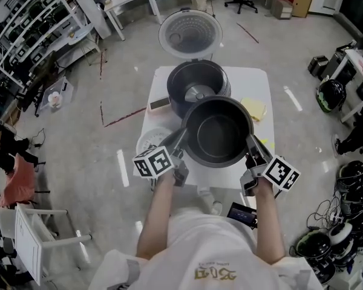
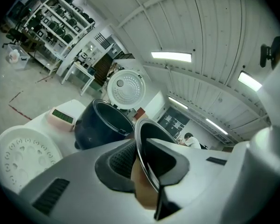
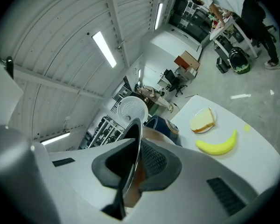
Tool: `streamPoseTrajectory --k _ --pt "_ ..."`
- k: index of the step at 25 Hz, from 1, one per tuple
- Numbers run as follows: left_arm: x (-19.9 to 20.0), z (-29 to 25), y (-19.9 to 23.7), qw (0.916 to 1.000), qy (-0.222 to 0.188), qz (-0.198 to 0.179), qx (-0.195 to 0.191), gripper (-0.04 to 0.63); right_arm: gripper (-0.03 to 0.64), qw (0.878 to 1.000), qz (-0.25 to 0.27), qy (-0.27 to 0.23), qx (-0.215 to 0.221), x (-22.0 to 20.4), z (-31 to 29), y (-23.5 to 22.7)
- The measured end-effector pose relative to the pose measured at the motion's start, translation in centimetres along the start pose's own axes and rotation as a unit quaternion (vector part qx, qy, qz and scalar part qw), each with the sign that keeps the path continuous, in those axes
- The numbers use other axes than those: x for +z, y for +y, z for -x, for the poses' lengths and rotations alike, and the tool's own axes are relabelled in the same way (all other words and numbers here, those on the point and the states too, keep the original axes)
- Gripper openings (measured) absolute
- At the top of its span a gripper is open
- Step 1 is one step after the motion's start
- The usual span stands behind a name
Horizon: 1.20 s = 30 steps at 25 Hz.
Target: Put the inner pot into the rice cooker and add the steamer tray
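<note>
From the head view, I held the inner pot (image 1: 216, 132) by its rim from two opposite sides. My left gripper (image 1: 183, 140) pinched the left edge and my right gripper (image 1: 253, 142) the right edge. The pot was upright, mouth up and empty, and it looked clear of the table (image 1: 257, 80). The rice cooker (image 1: 198, 84) stood just beyond it, away from me, with its lid thrown back. Its well was bare except for the heating plate, so I judged the next move to be forward and then down. The steamer tray (image 1: 150, 141) lay flat on the table, on the left-gripper side.

In the left gripper view, my jaws were nearly together, clamped on the thin rim, with the cooker ahead.

The right gripper view showed the same narrow pinch on the rim. A banana (image 3: 218, 145) and a slice of bread (image 3: 203, 120) lay off to the right.
</note>
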State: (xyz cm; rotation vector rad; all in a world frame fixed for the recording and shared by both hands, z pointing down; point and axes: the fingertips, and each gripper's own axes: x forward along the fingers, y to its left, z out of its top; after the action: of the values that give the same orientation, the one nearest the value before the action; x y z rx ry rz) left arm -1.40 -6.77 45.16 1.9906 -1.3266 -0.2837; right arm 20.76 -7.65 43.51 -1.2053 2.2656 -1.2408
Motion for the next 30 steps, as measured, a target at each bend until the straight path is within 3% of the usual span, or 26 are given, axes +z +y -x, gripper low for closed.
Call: streamPoseTrajectory --k 7,12,17,30 --pt "3.3 -1.0 -1.6 0.9995 -0.018 -0.017 -0.021 0.086 0.046 1.000 -0.004 -0.018 0.023 2.6 -1.3 1.5" --pt "5.7 -1.8 -1.7 0.9982 -0.028 0.018 -0.049 0.086 0.055 0.999 0.006 -0.034 0.026 4.6 -2.4 4.0" --pt "7.3 -3.2 -1.9 0.9971 -0.030 0.022 -0.066 0.075 0.040 0.998 0.029 -0.052 0.025 6.7 -3.6 5.0" --pt "14.0 -5.0 0.7 0.9955 -0.061 0.011 -0.071 0.074 0.041 0.997 0.027 -0.052 0.045 7.7 -10.2 7.1"
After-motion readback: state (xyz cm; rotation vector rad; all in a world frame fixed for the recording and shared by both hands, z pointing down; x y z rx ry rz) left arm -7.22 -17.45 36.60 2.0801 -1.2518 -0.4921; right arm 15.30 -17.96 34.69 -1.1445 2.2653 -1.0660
